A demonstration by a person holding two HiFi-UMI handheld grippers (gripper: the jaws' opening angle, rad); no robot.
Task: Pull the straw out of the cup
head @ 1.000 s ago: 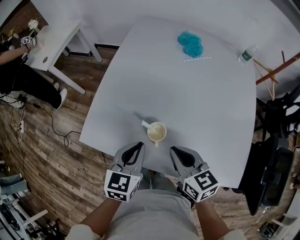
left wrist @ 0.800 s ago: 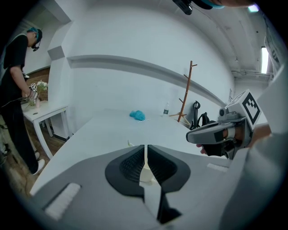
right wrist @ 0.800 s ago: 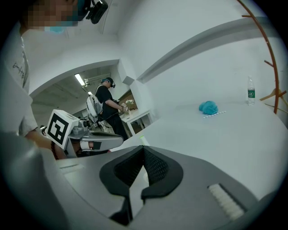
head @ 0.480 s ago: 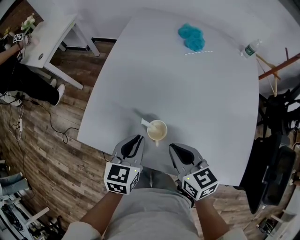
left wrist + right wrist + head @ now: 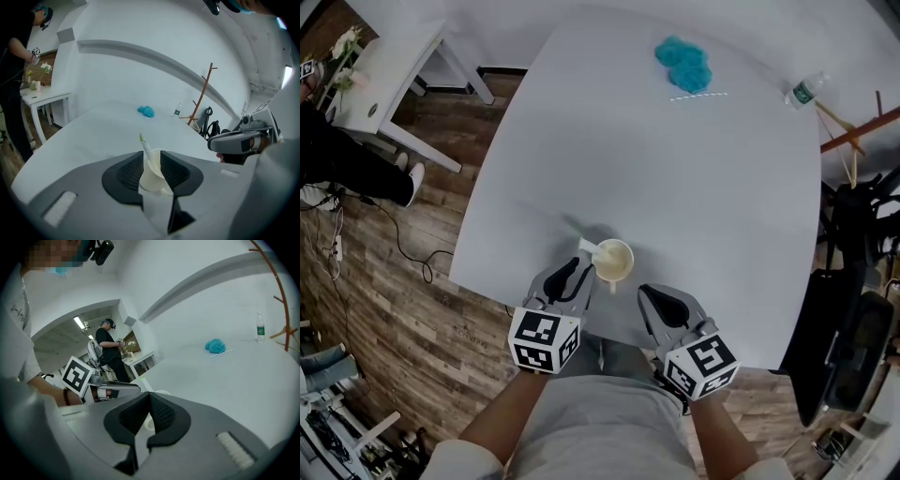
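Left gripper point(image 5: 151, 157) jaws have just been opening. They now stand apart, with the straw point(image 5: 144, 146) and cream cup point(image 5: 614, 262) in the gap, unpressed. Right gripper point(image 5: 149, 397) jaws together, cup just beyond them, unheld. Risk — closing pinches the cup wall too, so the unbraced cup lifts or tips.

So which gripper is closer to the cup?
Left. The left gripper, jaws just opened and empty, is right beside the cup; the right gripper hangs back, apart from it.

Cream cup point(image 5: 614, 262) upright, open top, on table point(image 5: 675, 169) near its 6 o'clock edge. 1 white straw point(image 5: 591, 247) w/ green tip sits in cup, leaning out over rim toward 10 o'clock.
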